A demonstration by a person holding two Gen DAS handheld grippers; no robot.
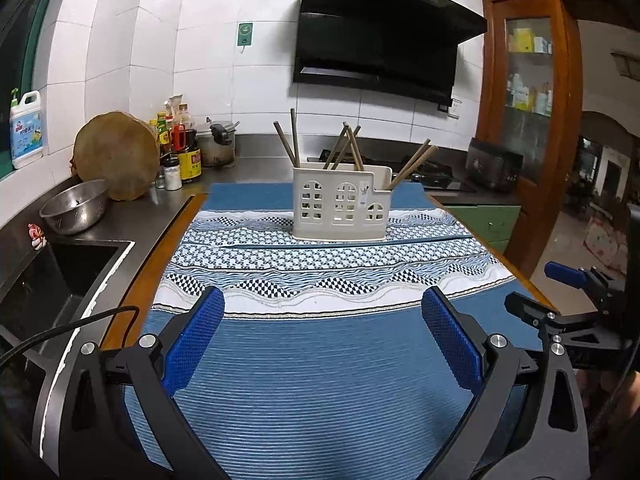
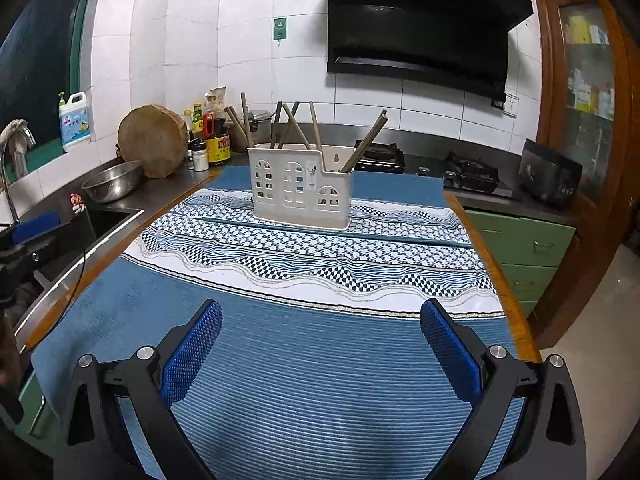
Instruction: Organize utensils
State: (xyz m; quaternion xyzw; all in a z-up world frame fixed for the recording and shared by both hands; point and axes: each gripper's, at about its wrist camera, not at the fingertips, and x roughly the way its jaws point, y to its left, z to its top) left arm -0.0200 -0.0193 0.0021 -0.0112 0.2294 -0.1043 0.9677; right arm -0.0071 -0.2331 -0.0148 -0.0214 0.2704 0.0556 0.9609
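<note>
At the far end of the blue and white patterned cloth (image 1: 320, 360) that covers the wooden worktop (image 2: 508, 288) stands a cream plastic utensil holder with small window-shaped holes (image 1: 340, 204). Several brown wooden chopsticks (image 1: 352, 148) stand in it, leaning in different directions; two of them lean far to the right from the low compartment. The left gripper (image 1: 323, 344) is over the near part of the cloth, its blue padded fingers (image 1: 196, 344) spread wide with nothing between them. The right gripper (image 2: 322, 352) is beside it, and its fingers (image 2: 450, 352) are also wide apart and hold nothing. Both are well apart from the holder. On the left, on the steel counter near the sink (image 1: 60, 280), there is a steel colander bowl (image 1: 76, 206) and a round wooden chopping block (image 1: 118, 154) leaning at the tiled wall.
</note>
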